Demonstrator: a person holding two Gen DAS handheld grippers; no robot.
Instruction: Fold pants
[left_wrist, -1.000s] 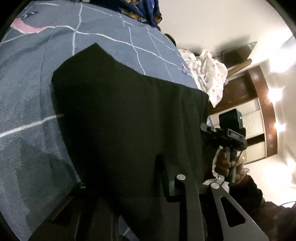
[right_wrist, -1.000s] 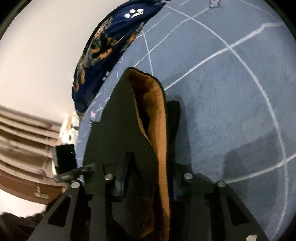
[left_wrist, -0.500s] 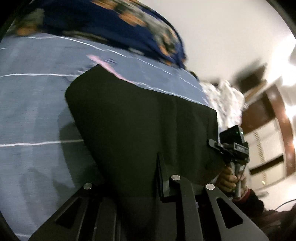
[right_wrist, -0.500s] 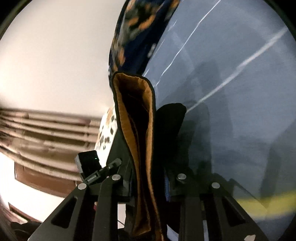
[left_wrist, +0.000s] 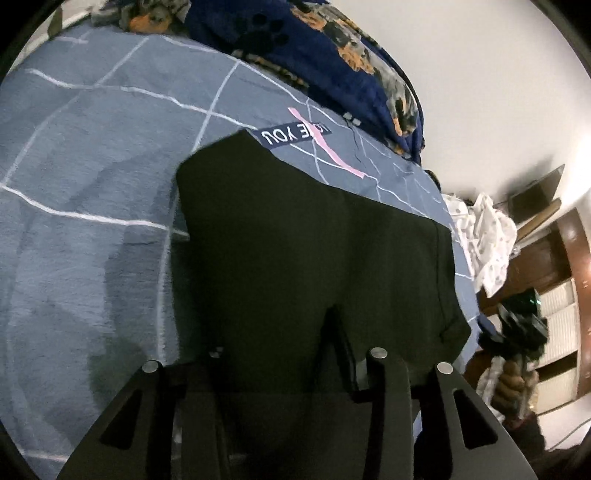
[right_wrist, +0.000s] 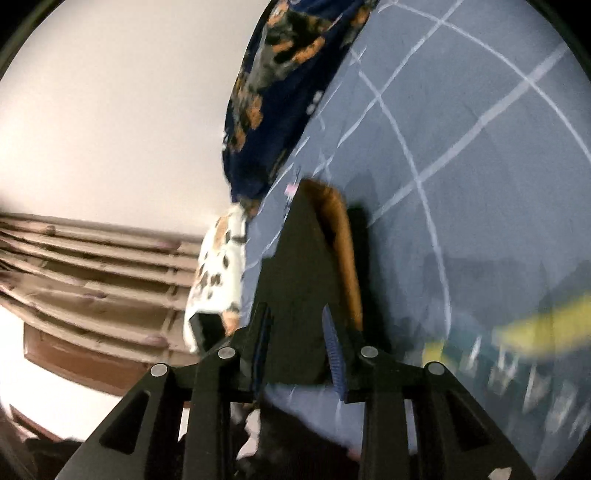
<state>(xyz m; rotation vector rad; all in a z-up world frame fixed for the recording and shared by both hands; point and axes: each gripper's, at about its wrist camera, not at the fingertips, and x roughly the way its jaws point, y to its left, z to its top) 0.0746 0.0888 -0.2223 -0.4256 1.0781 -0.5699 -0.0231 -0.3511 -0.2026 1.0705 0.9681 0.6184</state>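
The black pants (left_wrist: 314, 240) lie folded flat on the blue-grey bedsheet (left_wrist: 92, 184). Their near edge sits between the fingers of my left gripper (left_wrist: 275, 339), whose jaws are opening, and the pads do not pinch the cloth. In the right wrist view the pants (right_wrist: 295, 277) show an orange lining (right_wrist: 343, 251) along one side. Their end rests between the blue pads of my right gripper (right_wrist: 295, 339), which is also opening and clear of the cloth. In the left view the right gripper (left_wrist: 517, 332) shows beyond the bed's edge, with a hand (left_wrist: 513, 384) on its handle.
A dark blue patterned blanket (left_wrist: 332, 55) is heaped along the far side of the bed by the white wall. A white spotted cloth (left_wrist: 487, 236) lies at the bed's end. Brown wooden furniture (left_wrist: 572, 277) stands beyond. A blurred yellow stripe (right_wrist: 535, 328) crosses the sheet at the right.
The pants, gripped and carried across the bed in both grippers before, now rest on the sheet. Both pairs of jaws have widened, and sheet shows under the right gripper.
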